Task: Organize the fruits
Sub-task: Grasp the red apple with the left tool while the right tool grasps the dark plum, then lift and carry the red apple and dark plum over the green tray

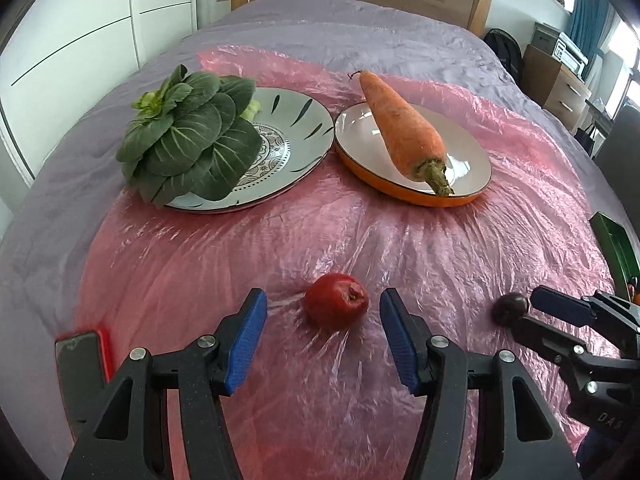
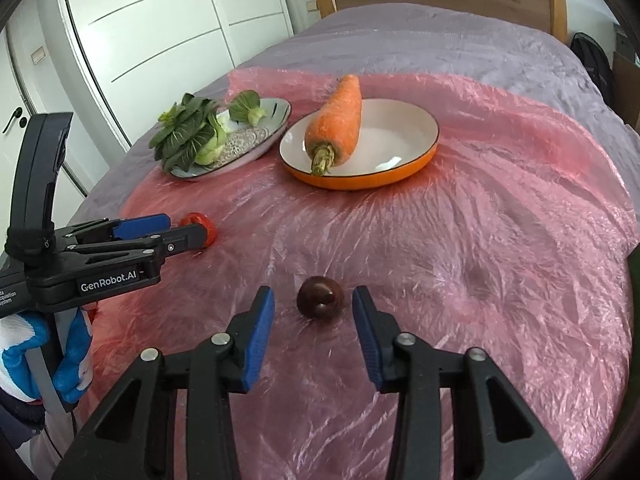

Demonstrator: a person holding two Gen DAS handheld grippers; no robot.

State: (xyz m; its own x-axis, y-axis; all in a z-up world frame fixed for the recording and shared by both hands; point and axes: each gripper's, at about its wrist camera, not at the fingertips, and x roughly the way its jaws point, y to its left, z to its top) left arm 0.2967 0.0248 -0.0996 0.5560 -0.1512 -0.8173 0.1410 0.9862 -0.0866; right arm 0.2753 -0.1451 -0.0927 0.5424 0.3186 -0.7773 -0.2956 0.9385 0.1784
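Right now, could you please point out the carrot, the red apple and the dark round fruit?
carrot (image 1: 404,120), left wrist view, middle of its orange body.
red apple (image 1: 334,304), left wrist view, its front skin.
dark round fruit (image 2: 320,297), right wrist view, its top near the stem.

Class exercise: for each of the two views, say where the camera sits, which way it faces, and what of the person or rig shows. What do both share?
Left wrist: behind the open left gripper, facing the red fruit; the right gripper enters at right.
Right wrist: behind the open right gripper, facing the dark fruit; the left gripper and gloved hand show at left.
Shared: carrot, greens, both plates.
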